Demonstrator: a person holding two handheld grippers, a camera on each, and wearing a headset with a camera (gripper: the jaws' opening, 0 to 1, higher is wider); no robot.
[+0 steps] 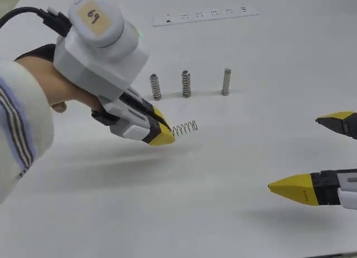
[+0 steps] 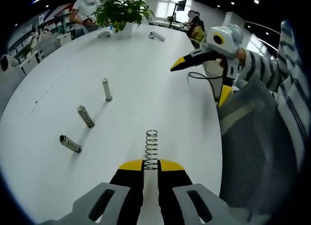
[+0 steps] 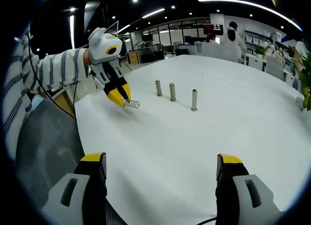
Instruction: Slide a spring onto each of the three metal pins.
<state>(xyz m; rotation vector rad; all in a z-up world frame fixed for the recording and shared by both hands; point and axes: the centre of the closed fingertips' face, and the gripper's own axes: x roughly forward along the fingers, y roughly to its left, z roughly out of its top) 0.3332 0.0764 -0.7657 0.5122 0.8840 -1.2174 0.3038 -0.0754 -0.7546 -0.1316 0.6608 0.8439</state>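
Spring (image 1: 184,127) pinched by left gripper (image 1: 164,135); bare pin (image 1: 226,81) beyond; right gripper (image 3: 161,160) spread.

On the table (image 1: 167,213) three pins stand in a row: the left pin (image 1: 155,87) and middle pin (image 1: 186,83) each inside a spring, the right pin (image 1: 226,81) beside them. Before the row lies a loose spring (image 1: 184,127), one end between the tips of my left gripper (image 1: 162,132). My right gripper (image 1: 295,153) is well off to the right, nearer me.

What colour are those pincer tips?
Yellow, black behind; the left gripper in the head view shows it best.
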